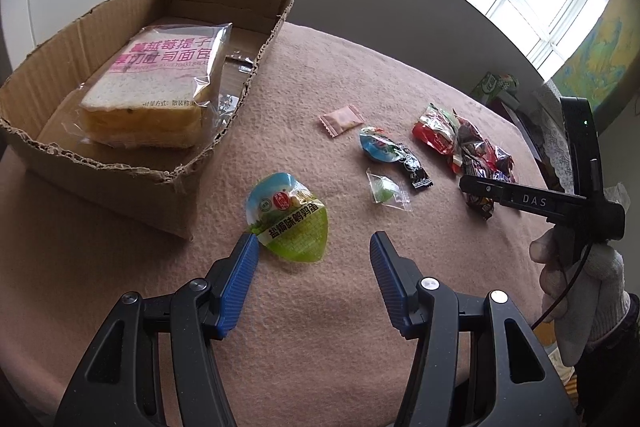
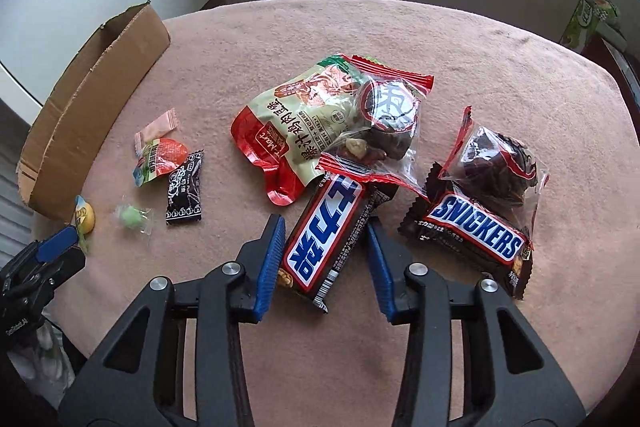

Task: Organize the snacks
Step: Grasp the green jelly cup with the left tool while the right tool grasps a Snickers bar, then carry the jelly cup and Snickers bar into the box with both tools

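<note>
Snickers bar (image 2: 326,241) sits between the right gripper (image 2: 326,227) jaws, long axis running from near the camera up and to the right, its far end tucked under a clear date pack (image 2: 376,119). The blue pads look right at its two long sides, left one touching the wrapper edge, but I can't tell if the right one is pressing — so not calling it a firm grip. No earlier shot to compare.

A second Snickers (image 2: 472,239) lies just to the right, angled down to the right, with another date pack (image 2: 496,163) resting on its top edge. A red-and-beige pouch (image 2: 280,135) is under the first date pack. So that cluster is tight; open table (image 2: 400,27) lies behind it and toward the near edge.

Left gripper (image 1: 314,243) jaws are about half open with nothing between them. They hover low, tilted down, over the table, and the left pad is just beside an egg pack (image 1: 290,221) with its pointed end toward the camera.

Box (image 1: 80,163) sits at the left edge of the table, a bread pack (image 1: 160,87) lying inside it, plenty of room left at its far end. Small candies are scattered between the two grippers, well apart from each other. A gloved hand (image 1: 576,291) holds the right gripper's handle.
</note>
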### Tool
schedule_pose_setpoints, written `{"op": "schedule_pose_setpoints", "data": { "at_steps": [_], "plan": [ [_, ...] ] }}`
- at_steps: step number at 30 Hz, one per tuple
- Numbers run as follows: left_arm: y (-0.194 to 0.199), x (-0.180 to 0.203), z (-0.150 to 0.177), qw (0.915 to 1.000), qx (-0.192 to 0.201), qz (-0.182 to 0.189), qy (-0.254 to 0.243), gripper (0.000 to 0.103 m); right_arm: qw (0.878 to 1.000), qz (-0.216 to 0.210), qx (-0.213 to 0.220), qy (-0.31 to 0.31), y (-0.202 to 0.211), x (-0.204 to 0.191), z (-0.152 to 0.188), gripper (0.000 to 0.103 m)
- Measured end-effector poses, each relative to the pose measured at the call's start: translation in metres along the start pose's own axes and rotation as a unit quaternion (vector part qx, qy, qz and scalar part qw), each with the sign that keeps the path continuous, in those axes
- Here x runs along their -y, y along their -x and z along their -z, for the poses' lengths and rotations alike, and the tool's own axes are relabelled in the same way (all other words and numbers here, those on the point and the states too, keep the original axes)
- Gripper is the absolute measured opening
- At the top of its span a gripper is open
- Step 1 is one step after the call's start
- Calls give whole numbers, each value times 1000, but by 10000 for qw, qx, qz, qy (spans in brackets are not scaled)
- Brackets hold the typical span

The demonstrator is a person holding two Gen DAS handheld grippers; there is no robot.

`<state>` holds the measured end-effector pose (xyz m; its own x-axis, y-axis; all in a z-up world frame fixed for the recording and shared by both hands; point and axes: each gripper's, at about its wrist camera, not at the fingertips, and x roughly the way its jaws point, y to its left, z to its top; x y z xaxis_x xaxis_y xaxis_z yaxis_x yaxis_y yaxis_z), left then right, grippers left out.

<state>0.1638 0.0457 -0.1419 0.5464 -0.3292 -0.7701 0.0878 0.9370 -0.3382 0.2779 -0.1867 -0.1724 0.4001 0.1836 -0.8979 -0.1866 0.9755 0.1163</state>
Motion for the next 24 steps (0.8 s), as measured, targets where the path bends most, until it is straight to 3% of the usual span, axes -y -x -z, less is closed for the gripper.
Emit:
{"op": "schedule_pose_setpoints", "data": {
  "at_steps": [13, 15, 17, 24],
  "plan": [
    [-17, 7, -6, 9988, 76, -462, -140, 57, 9994, 83, 51, 342, 12, 1, 16, 35],
    [-17, 7, -6, 9985, 89, -519, -163, 50, 9994, 57, 54, 330, 12, 0, 18, 35],
    [-18, 6, -7, 9982, 92, -569, -158, 34, 9995, 31, 60, 317, 14, 2, 20, 35],
    [-16, 8, -5, 9981, 100, -560, -247, 30, 9997, -160, 33, 198, 17, 5, 24, 34]
  ]
}}
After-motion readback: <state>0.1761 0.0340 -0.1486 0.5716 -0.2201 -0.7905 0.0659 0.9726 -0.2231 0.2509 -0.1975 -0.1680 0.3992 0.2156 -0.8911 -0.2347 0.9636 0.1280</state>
